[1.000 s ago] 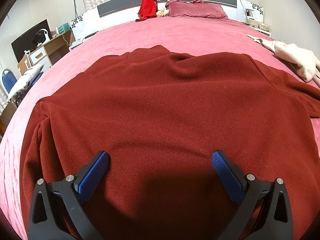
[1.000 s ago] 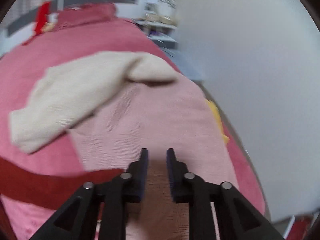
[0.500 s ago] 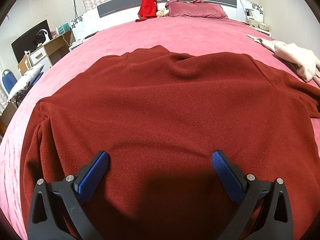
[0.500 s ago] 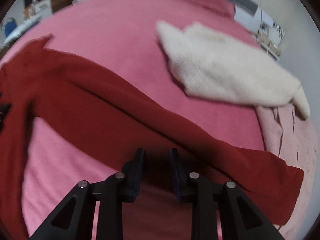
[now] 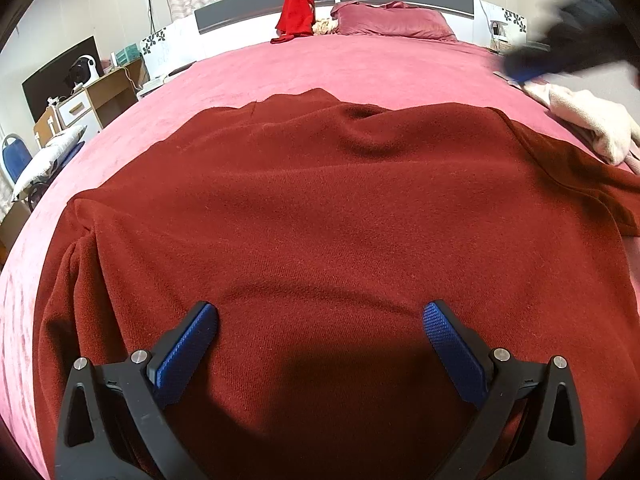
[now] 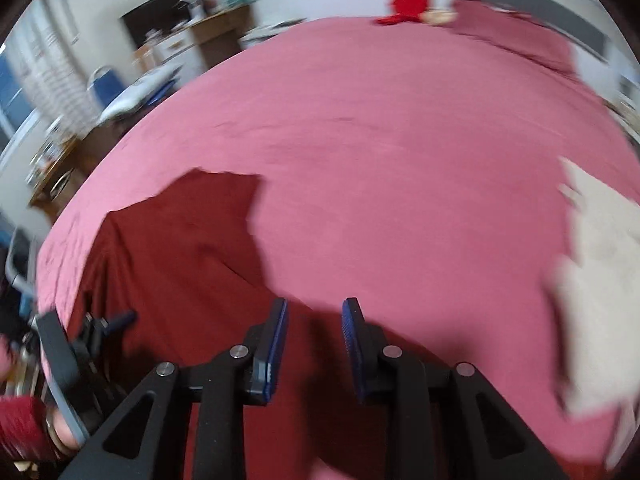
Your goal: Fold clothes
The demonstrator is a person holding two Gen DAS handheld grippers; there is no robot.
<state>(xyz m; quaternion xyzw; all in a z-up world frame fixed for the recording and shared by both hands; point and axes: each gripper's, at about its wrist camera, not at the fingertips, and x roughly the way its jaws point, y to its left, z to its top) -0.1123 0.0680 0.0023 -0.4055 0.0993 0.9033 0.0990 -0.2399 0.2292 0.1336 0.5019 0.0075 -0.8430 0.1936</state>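
Left wrist view: dark red sweater [image 5: 320, 208] spreads under the wide-open left gripper [image 5: 320, 316]; the empty right gripper [image 6: 314, 312], jaws opening, hangs over its edge.

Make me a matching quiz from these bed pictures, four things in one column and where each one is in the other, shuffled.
Things:
1. dark red sweater
2. bright red garment
3. cream sweater
4. pillow

Places:
A. hanging over the headboard
B. at the head of the bed, right of the hanging garment
C. spread flat under the left gripper
D. at the bed's right edge

Pairs: 1-C, 2-A, 3-D, 4-B
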